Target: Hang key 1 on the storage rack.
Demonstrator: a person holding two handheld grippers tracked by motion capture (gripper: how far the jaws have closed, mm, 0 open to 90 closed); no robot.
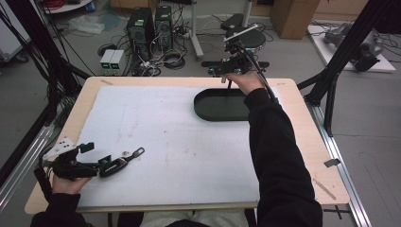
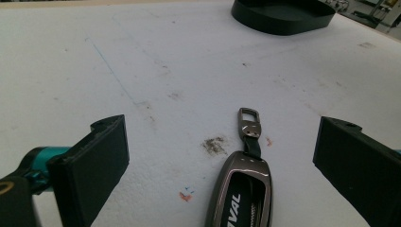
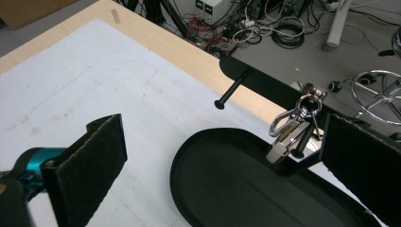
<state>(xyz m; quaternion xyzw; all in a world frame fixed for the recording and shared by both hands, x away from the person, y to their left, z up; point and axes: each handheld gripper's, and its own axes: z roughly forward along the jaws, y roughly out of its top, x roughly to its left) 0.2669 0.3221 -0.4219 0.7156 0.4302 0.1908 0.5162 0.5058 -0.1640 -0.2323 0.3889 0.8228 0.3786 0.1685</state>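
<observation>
- The left claw [image 1: 92, 158] lies low at the near left corner of the worktop [image 1: 302, 142], held in the person's left hand [image 1: 68, 182]. Its jaws stand wide apart and released, gripping nothing.
- A dark car key fob [image 2: 243, 191] lies flat on the white mat [image 1: 179, 151] between those open jaws in the left gripper view, closer to the jaw on that view's right and touching neither. A short strap and a metal clip [image 2: 249, 124] point away from the claw.
- The mat around the fob carries small brown smudges and a faint blue line.
- Farther right, toward the far edge, a black oval tray [image 1: 220, 105] sits on the mat; what can be seen of its inside holds nothing.
- Behind the tray stands a black rack [image 3: 265, 85] with pegs sticking out. A bunch of silver keys on a carabiner [image 3: 291, 130] hangs by one peg, over the tray's far rim.
- The right claw [image 1: 226, 72] is raised above the far edge of the worktop, by the rack, in the person's right hand [image 1: 246, 81], whose black sleeve [image 1: 279, 156] reaches across the mat.
- In the right gripper view its jaws are spread and released; the key bunch hangs just beside the right-hand jaw, and whether they touch I cannot tell.
</observation>
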